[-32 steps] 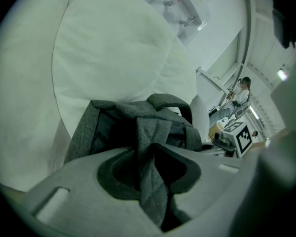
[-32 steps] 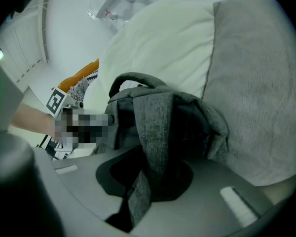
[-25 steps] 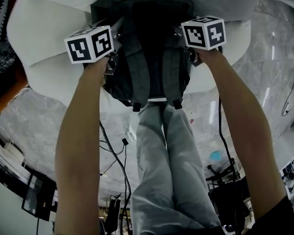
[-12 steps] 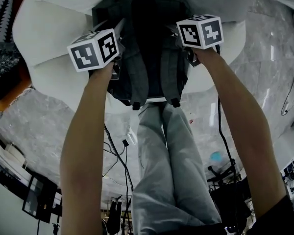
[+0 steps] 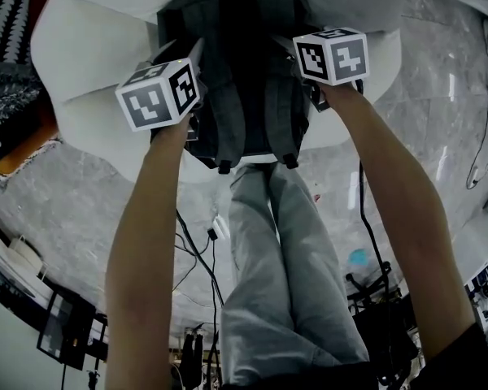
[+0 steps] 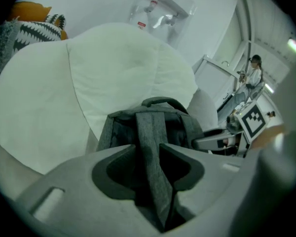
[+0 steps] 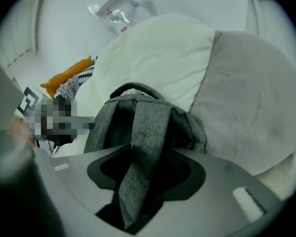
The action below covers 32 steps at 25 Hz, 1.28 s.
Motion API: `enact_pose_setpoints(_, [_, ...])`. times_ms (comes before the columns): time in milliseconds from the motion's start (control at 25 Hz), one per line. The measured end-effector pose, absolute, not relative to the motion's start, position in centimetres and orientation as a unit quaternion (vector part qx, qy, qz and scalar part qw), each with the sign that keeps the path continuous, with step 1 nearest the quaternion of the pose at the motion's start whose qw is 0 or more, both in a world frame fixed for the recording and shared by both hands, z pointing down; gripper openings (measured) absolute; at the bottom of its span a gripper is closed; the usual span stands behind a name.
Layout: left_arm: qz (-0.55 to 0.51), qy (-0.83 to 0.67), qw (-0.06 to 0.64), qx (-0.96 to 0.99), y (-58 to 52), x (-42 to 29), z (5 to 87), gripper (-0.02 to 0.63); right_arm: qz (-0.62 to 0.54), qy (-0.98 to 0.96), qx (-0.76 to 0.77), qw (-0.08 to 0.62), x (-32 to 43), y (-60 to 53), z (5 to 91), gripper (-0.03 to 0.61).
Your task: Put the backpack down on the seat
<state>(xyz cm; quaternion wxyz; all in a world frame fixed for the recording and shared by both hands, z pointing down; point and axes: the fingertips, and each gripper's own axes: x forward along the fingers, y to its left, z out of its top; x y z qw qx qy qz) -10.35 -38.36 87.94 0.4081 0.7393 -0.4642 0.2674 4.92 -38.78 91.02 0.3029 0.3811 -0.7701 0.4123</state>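
On the white seat (image 5: 89, 71), the backpack (image 5: 244, 63) stands upright against the back cushion, with a grey cushion (image 7: 256, 98) touching its side. Left gripper (image 6: 148, 148) and right gripper (image 7: 150, 148) jaws are opening, each pair with a shoulder strap (image 6: 149, 127) running between. A patterned cushion (image 5: 8, 23) sits off left. The wall fixture (image 6: 160, 4) label is too small to read.

Lounge-like room; white cushioned sofa (image 5: 89, 80), marble floor (image 5: 81, 210), trailing cables (image 5: 197, 258), water dispenser (image 6: 160, 9)
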Motion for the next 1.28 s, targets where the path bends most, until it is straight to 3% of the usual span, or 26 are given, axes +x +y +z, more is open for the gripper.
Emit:
enact_pose_setpoints(280, [0.351,-0.448,0.334,0.751,-35.6,-10.1,86.1,0.132,0.392,-0.744,0.421,0.341,7.1,-37.3,89.6,0.184])
enact_pose_setpoints(480, [0.351,-0.456,0.337,0.745,-33.9,-9.6,84.9,0.087,0.391,-0.73,0.444,0.343,8.0,-35.9,88.5,0.144])
enact_pose_setpoints(720, [0.348,-0.484,0.334,0.73,-32.4,-10.1,83.0,0.0,0.372,-0.725,0.472,0.338,8.4,-34.5,86.0,0.04])
enact_pose_setpoints(800, [0.345,-0.499,0.336,0.72,-31.8,-10.5,82.3,0.0,0.375,-0.72,0.48,0.332,8.6,-33.6,85.2,0.007])
enact_pose_setpoints(1280, [0.296,-0.516,0.348,0.724,-27.4,-7.3,76.0,0.0,0.351,-0.745,0.459,0.333,7.3,-28.3,80.3,0.006])
